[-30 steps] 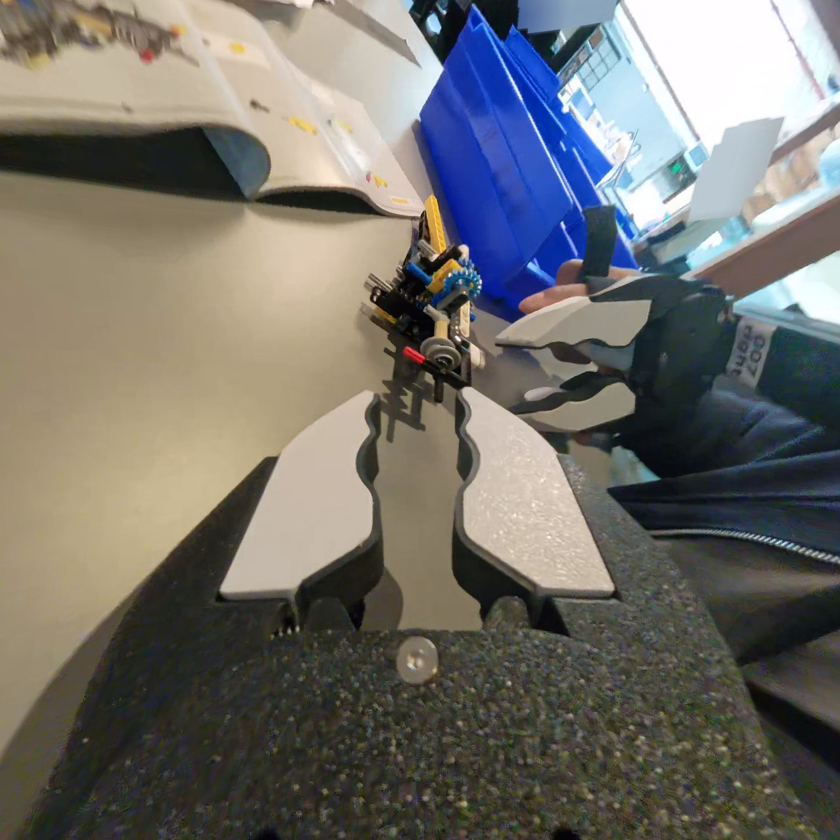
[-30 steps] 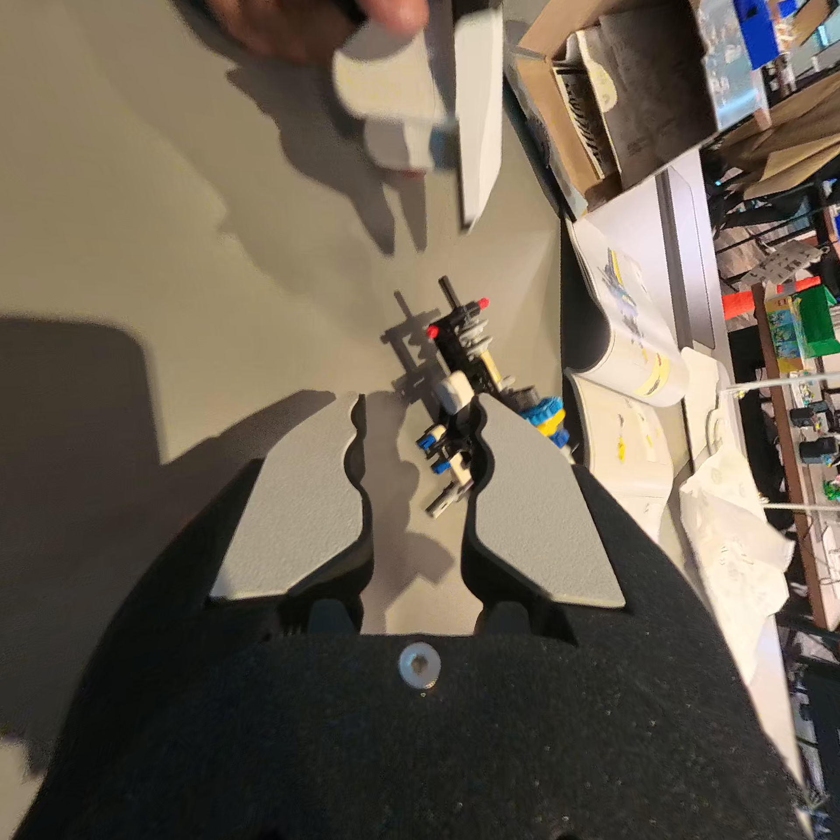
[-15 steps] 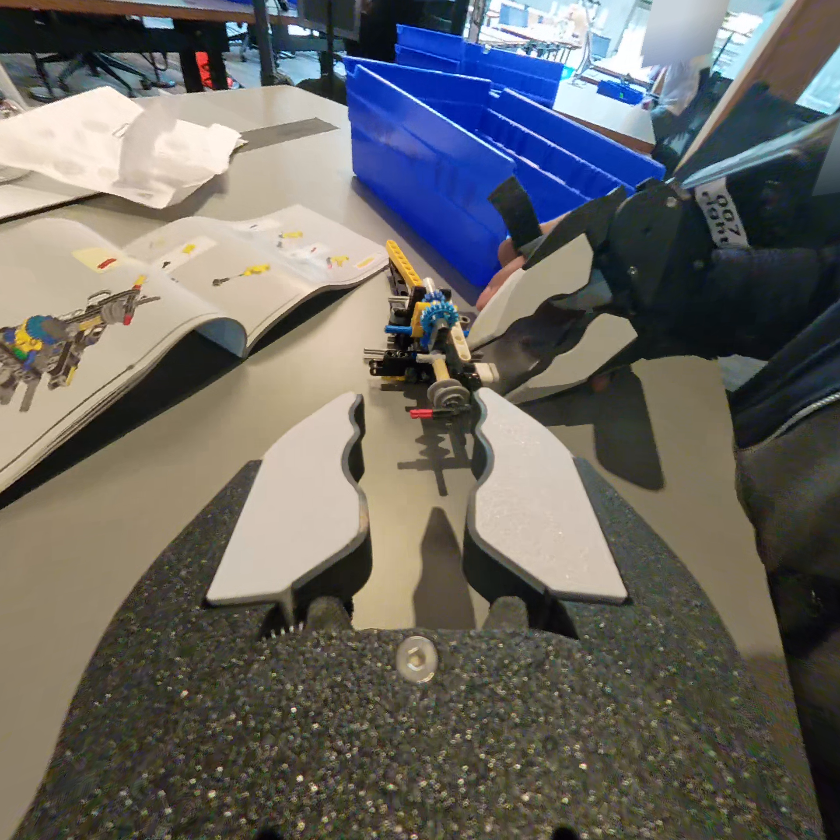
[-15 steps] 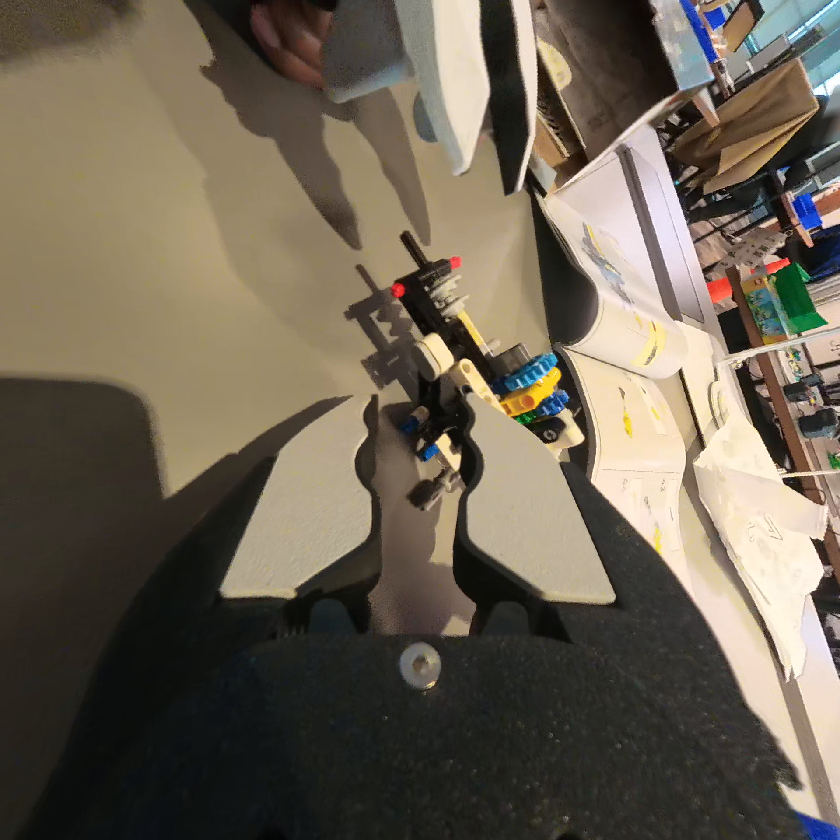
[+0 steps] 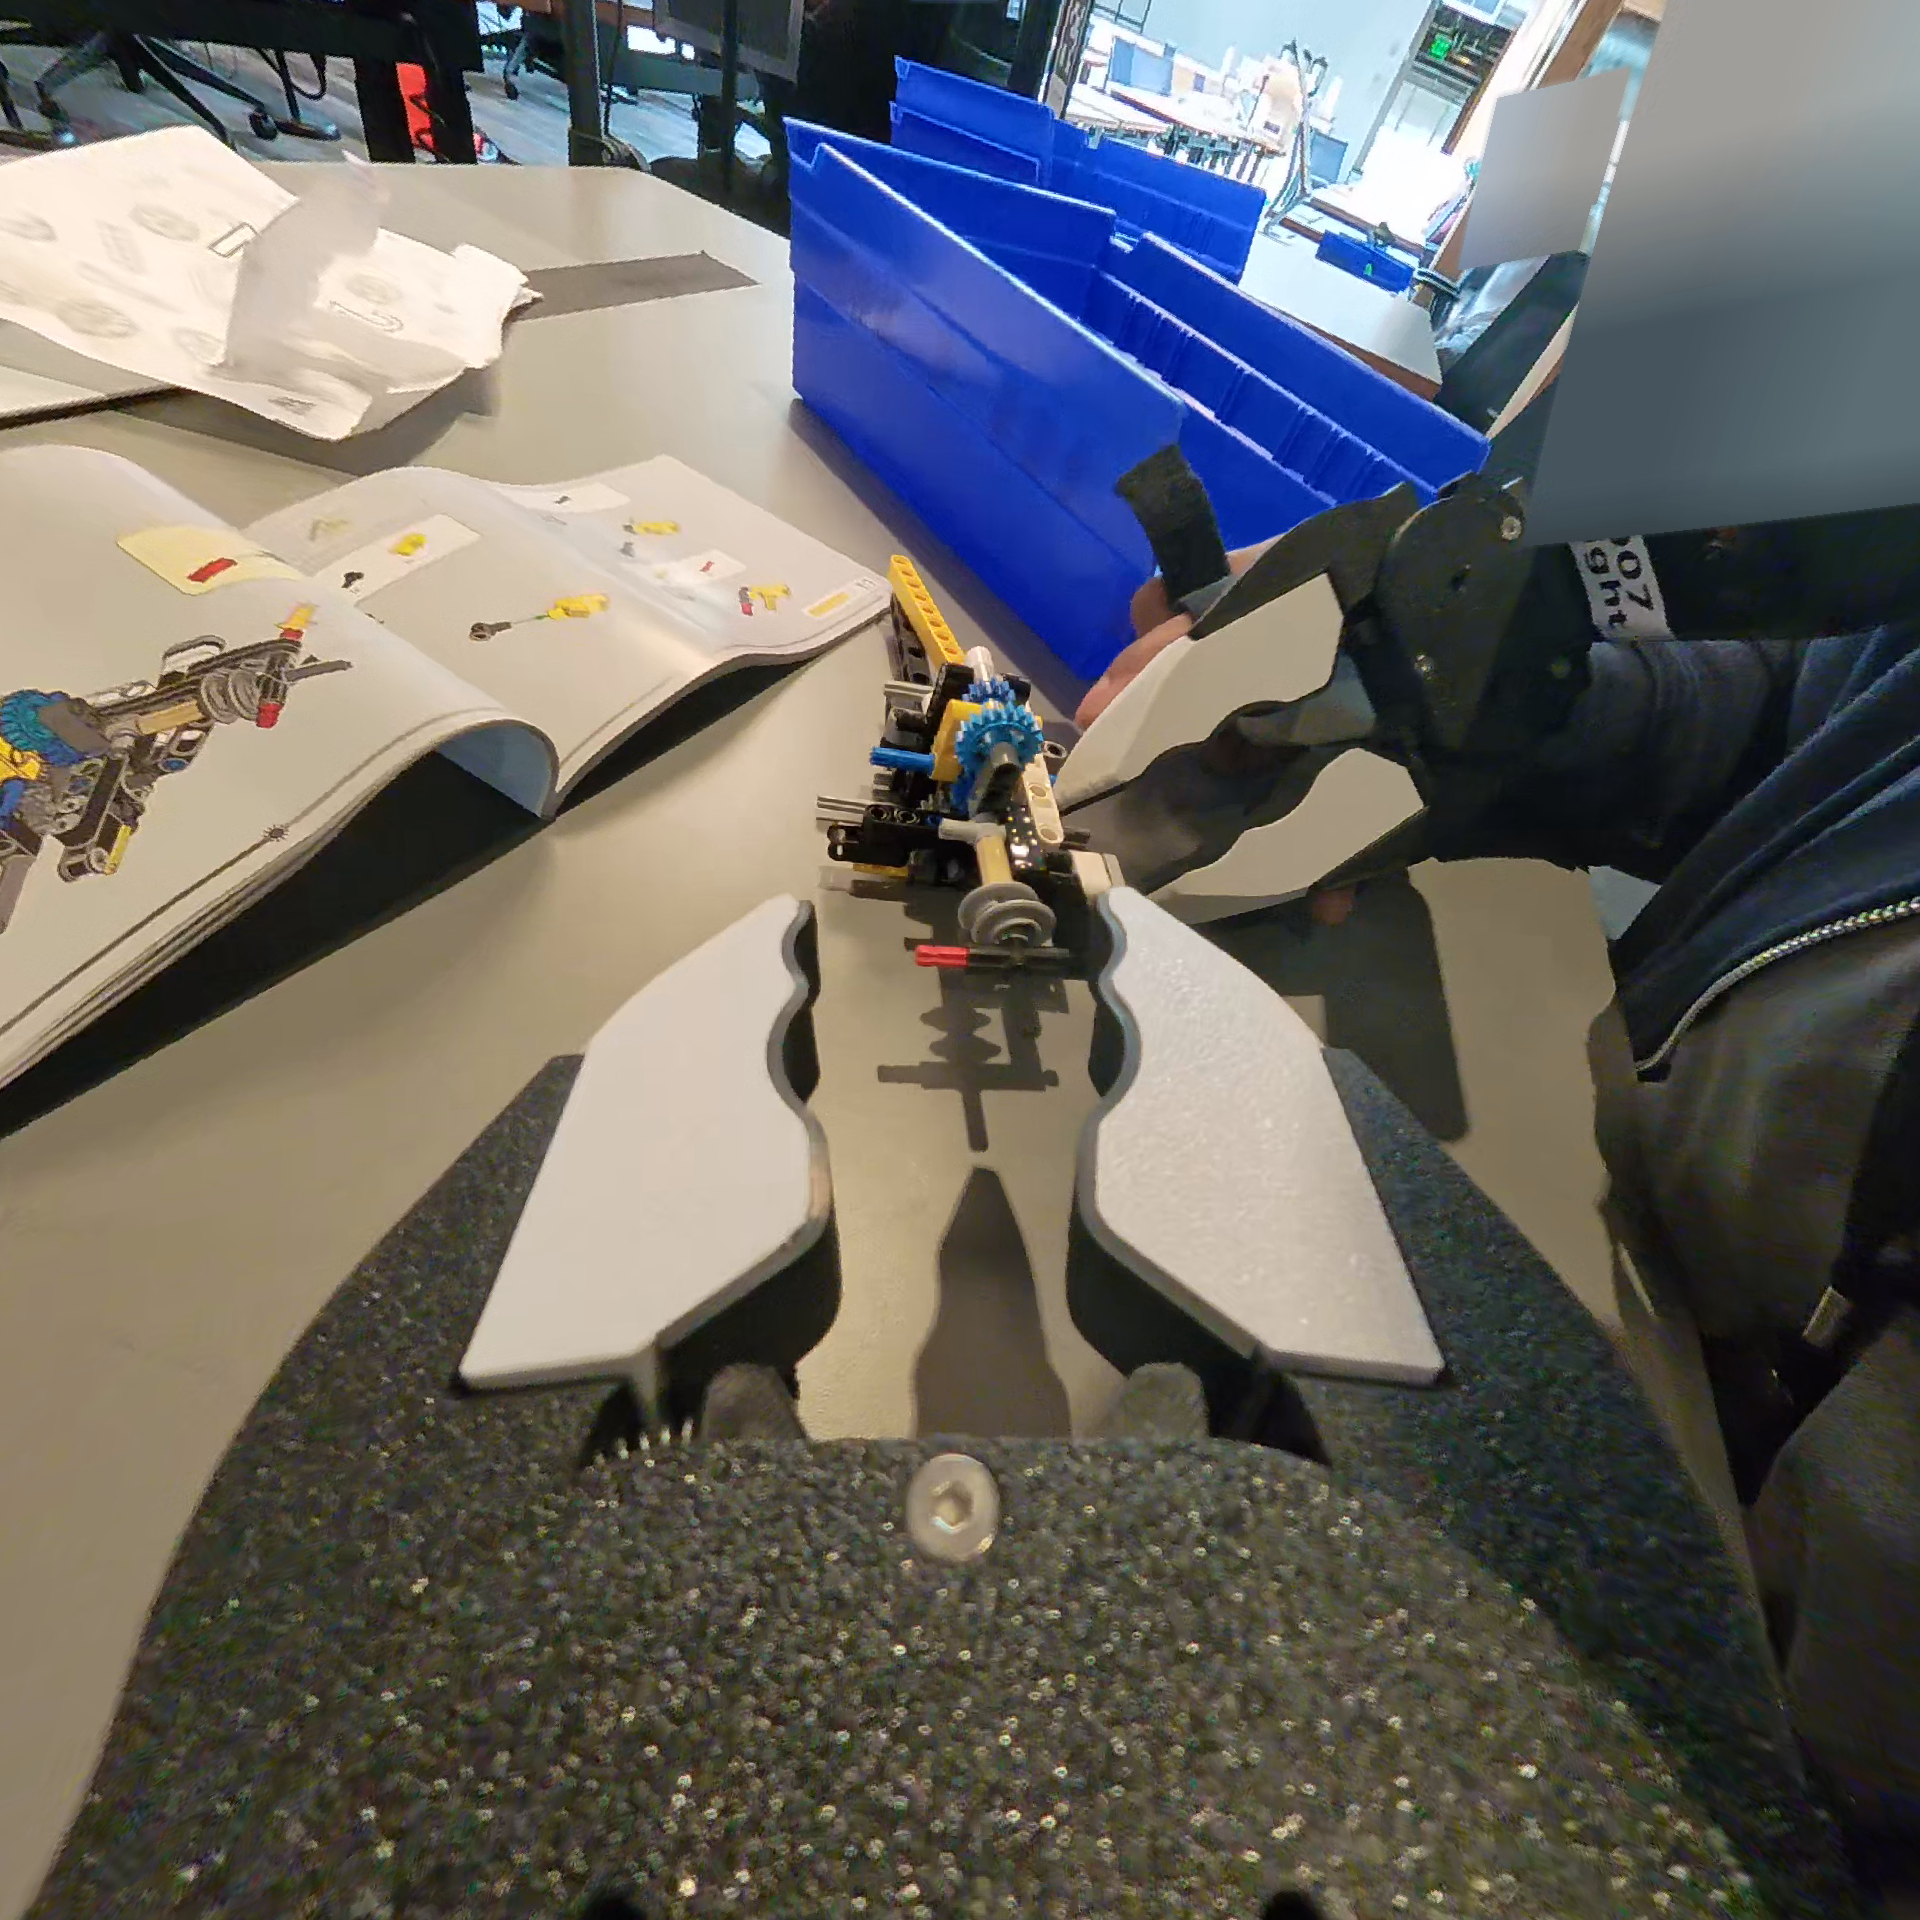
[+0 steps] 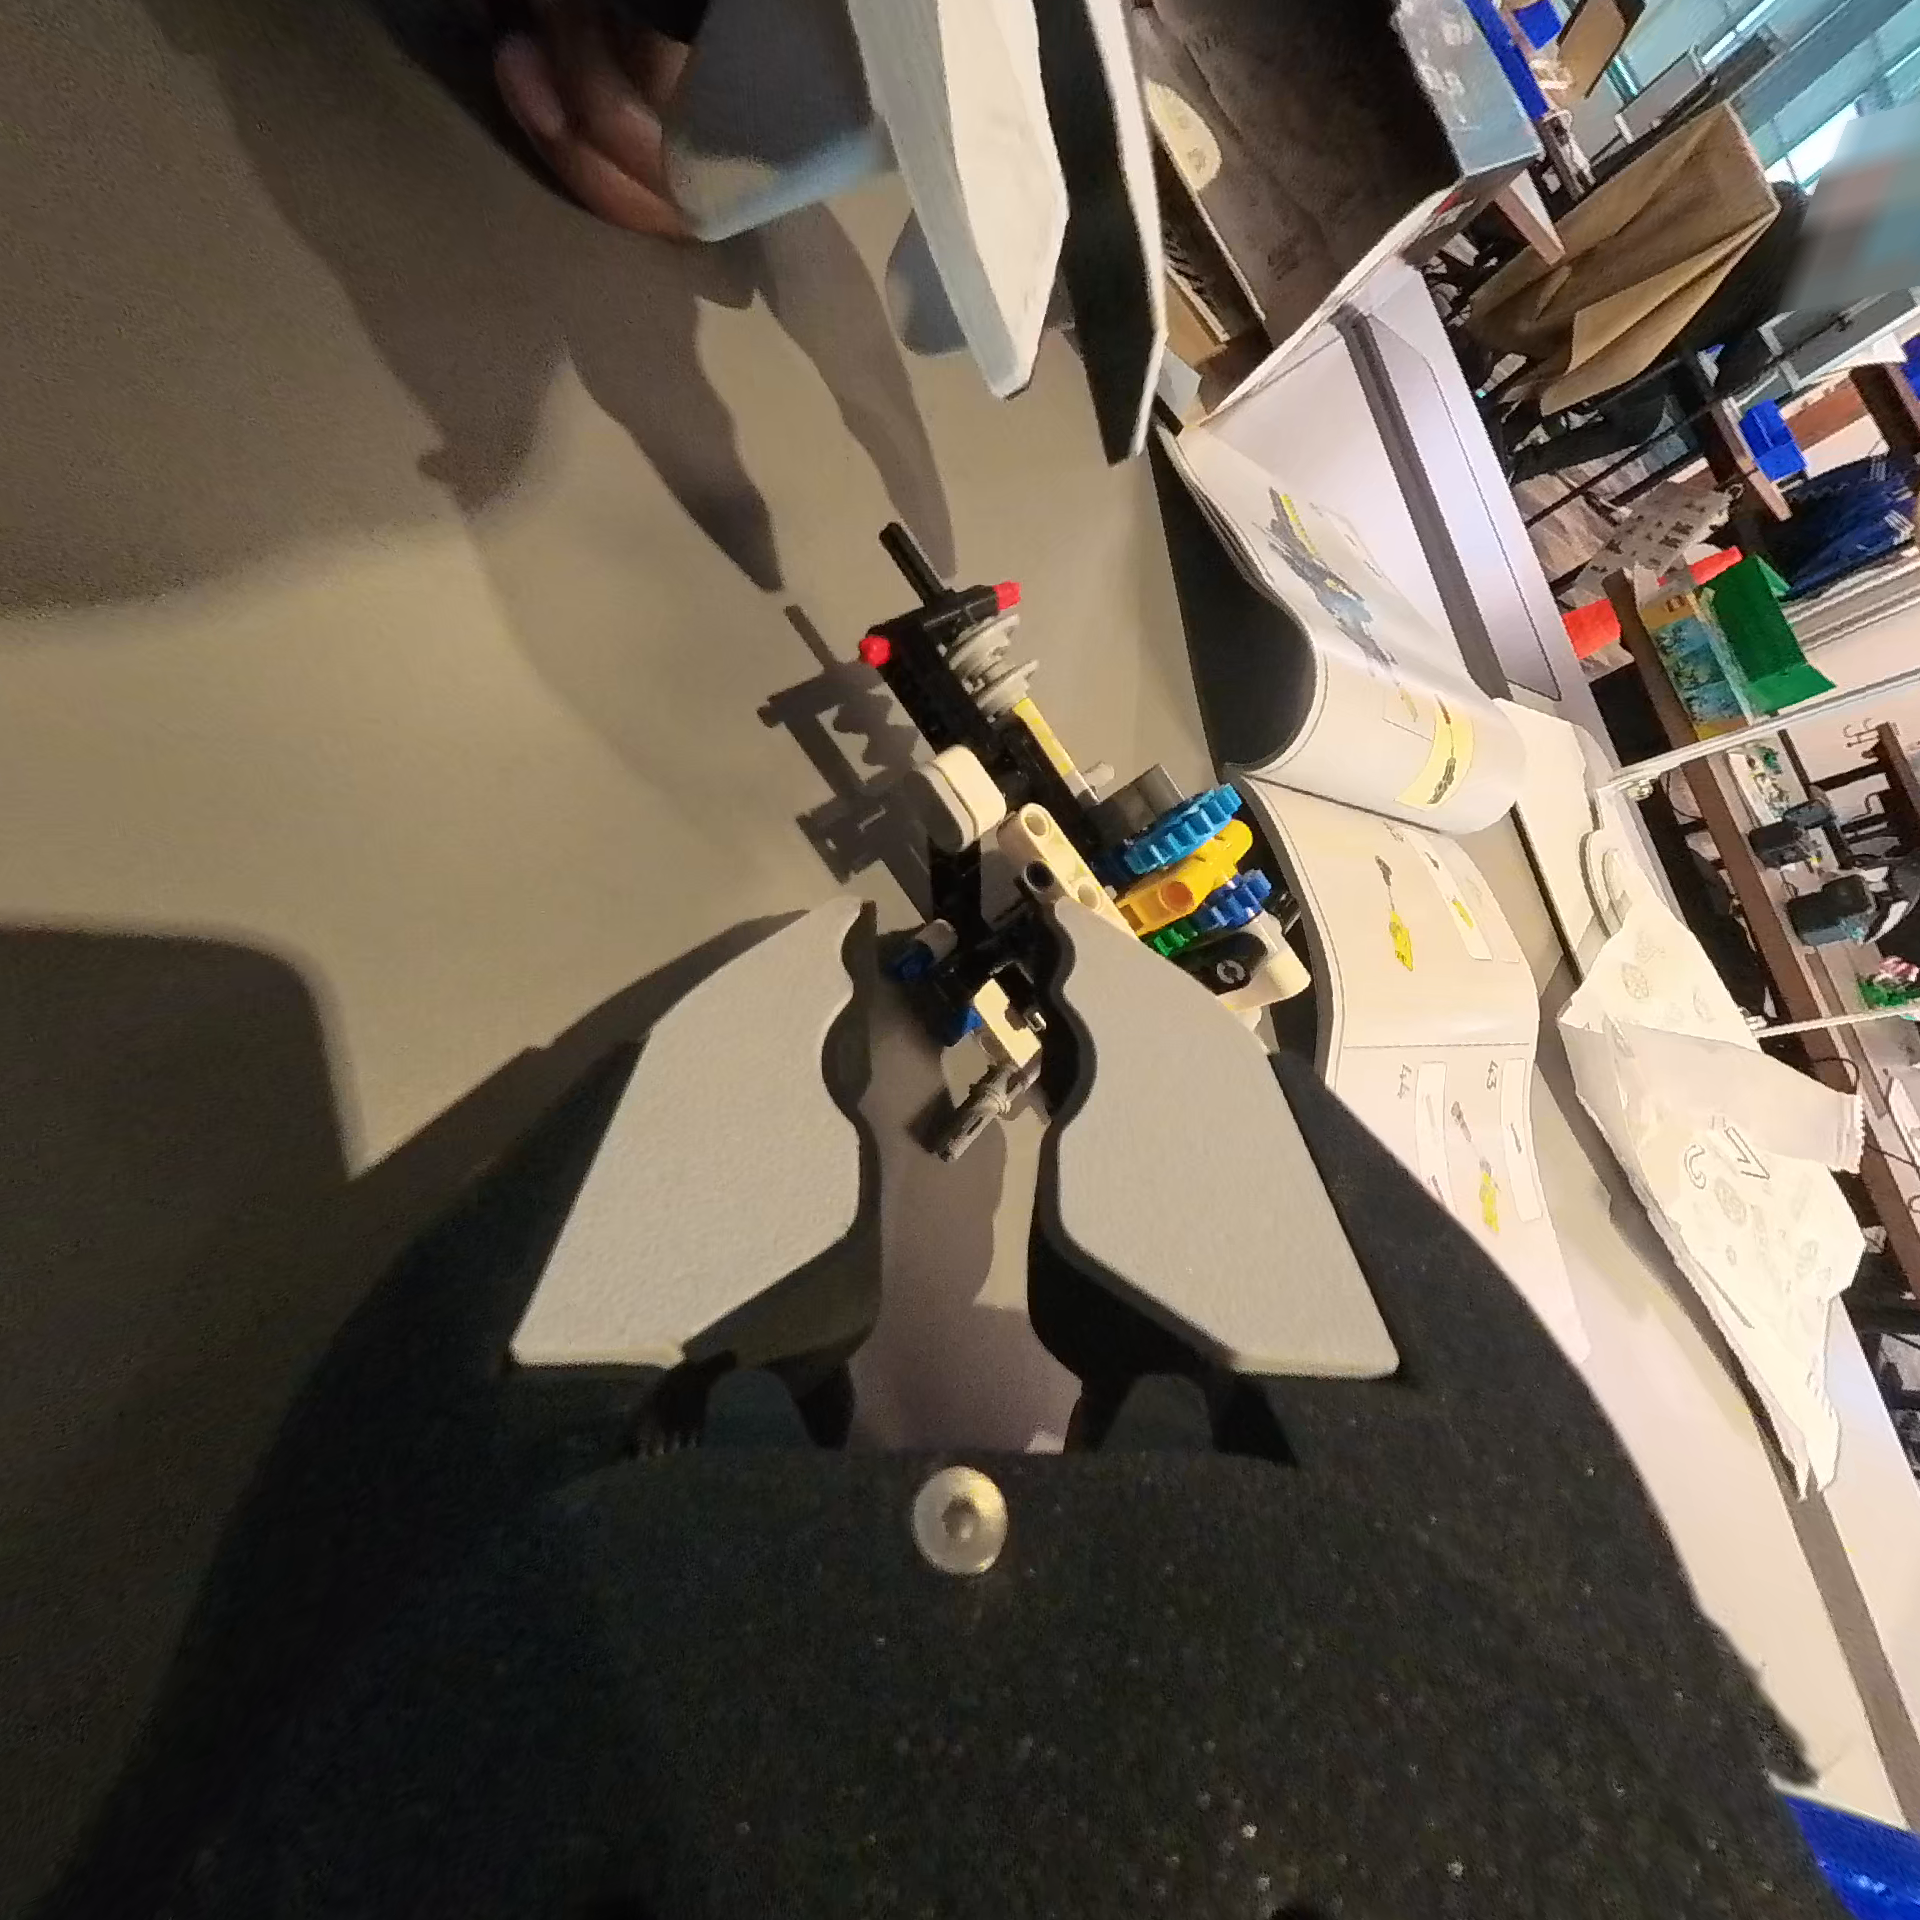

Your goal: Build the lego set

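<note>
A small lego model (image 5: 961, 800) of black beams, blue gears, a yellow beam and red-tipped axles lies on the grey table (image 5: 312, 1143). My left gripper (image 5: 956, 914) is open and empty, with its tips just short of the model's near end. My right gripper (image 6: 961, 920) has its jaws closed in on the far end of the lego model (image 6: 997, 831), one on each side and touching it. The right gripper also shows in the left wrist view (image 5: 1117, 831), at the model's right side. The left gripper (image 6: 1065, 416) shows blurred at the top of the right wrist view.
An open instruction booklet (image 5: 416, 644) lies left of the model and also shows in the right wrist view (image 6: 1382, 727). Blue bins (image 5: 987, 395) stand behind the model. Crumpled paper (image 5: 260, 281) lies at the back left. A person's dark sleeve and jacket (image 5: 1766, 935) fill the right side. My right fingertips sit around 9 cm from my left ones.
My left gripper has swung from a tilt to level and come closer to the model. My right gripper has moved in around the model's end and its jaws have narrowed onto it.
</note>
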The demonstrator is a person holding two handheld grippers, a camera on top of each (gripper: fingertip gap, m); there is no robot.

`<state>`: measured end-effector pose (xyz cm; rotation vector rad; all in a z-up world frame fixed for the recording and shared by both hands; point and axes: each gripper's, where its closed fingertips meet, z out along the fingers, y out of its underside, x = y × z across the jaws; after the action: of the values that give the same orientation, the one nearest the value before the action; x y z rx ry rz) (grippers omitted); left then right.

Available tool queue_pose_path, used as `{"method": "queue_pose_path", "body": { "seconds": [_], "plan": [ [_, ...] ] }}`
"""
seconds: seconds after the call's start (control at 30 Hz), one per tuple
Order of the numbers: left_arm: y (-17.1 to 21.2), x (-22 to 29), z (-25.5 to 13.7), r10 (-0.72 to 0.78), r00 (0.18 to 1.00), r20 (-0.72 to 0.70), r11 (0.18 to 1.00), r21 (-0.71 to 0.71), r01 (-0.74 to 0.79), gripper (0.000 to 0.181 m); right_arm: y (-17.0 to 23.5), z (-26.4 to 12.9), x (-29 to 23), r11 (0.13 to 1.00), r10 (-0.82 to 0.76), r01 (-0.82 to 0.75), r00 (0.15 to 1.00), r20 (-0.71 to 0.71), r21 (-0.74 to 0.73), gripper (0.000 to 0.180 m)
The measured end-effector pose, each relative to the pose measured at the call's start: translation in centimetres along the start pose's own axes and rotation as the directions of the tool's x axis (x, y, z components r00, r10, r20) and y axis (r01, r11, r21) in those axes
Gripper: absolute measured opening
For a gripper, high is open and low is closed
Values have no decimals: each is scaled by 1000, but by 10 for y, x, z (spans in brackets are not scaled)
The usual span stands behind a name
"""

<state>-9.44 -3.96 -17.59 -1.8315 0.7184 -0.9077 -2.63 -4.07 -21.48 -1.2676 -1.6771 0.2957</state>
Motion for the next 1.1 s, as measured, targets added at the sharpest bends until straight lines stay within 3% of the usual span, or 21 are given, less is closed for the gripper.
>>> {"method": "queue_pose_path", "body": {
  "seconds": [0.87, 1.1],
  "plan": [
    [27, 10, 8, 65, 998, 12, 981, -182, -62, 42, 2, -2, 0, 1000, -18, 16, 998, -63, -26, 18],
    [23, 6, 6, 31, 999, 24, 988, -151, -27, 41, 1, -2, -1, 1000, -21, 20, 998, -63, -20, 17]
  ]
}}
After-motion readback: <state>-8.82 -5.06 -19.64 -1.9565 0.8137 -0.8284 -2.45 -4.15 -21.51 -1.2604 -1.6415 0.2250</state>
